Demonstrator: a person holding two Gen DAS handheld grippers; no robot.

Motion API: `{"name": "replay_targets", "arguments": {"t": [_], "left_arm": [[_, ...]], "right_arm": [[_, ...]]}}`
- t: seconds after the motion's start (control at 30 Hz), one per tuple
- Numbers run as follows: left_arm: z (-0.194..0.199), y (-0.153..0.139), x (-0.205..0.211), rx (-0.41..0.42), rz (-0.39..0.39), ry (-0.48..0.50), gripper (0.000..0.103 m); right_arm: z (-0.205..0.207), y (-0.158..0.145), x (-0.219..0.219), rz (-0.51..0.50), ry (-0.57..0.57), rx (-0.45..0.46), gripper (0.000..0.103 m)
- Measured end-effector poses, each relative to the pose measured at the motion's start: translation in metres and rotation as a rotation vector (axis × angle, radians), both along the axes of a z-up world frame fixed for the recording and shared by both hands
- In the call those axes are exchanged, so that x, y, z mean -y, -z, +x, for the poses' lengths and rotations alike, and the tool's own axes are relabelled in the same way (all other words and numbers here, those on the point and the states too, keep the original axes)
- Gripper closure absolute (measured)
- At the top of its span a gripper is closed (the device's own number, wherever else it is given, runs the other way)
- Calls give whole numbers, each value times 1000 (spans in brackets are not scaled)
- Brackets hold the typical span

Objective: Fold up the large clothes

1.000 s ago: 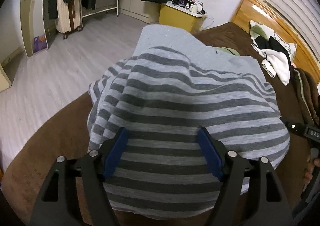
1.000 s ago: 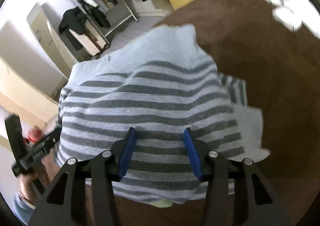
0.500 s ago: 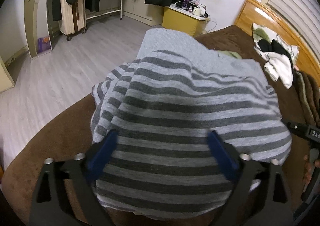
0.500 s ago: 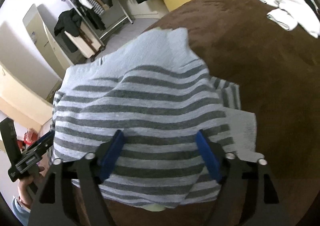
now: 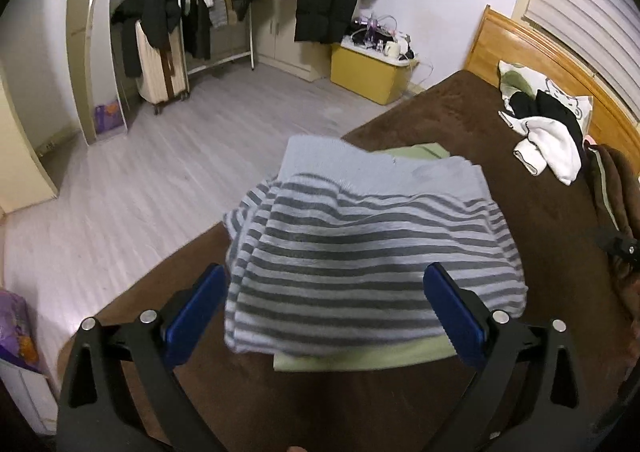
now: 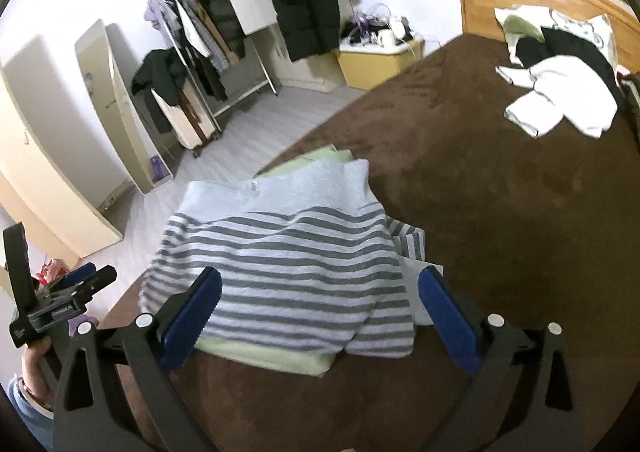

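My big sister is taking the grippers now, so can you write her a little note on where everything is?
Left gripper: jaws wide open, holding nothing, above the near edge of the pile.
Right gripper: jaws opening, nothing between them, also clear of the cloth.
The striped sweater lies folded on a light green garment on the brown bed.
Done: this fold looks finished, though one striped sleeve pokes out at the side.
Left: tuck that sleeve, then the loose white and black clothes by the headboard.

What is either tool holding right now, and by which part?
Nothing. The left tool stands open and the right tool is opening, both clear above the folded grey striped knit sweater.
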State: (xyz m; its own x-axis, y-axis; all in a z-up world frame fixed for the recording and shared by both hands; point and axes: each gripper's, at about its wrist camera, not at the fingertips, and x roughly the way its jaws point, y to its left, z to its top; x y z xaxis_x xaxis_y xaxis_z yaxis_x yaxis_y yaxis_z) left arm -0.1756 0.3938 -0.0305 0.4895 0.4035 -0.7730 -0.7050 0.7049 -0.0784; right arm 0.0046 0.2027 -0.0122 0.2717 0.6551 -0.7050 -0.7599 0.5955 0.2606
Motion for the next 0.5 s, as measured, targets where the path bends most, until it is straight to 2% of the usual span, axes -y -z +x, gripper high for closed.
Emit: {"name": "replay_targets", "arguments": {"t": [0.1,0.17,0.5], "left_arm": [[-10,-24,25,9,11,28,7],[-12,-34,48,-13,43,59,7],[-40,-67,141,-61,170,113,7]], "right_arm": [[-20,-17,14,-11,-12,35,6],[-33,-22,24,-15,-18,44,6],[-94,-48,78,-15,-69,120,6]]}}
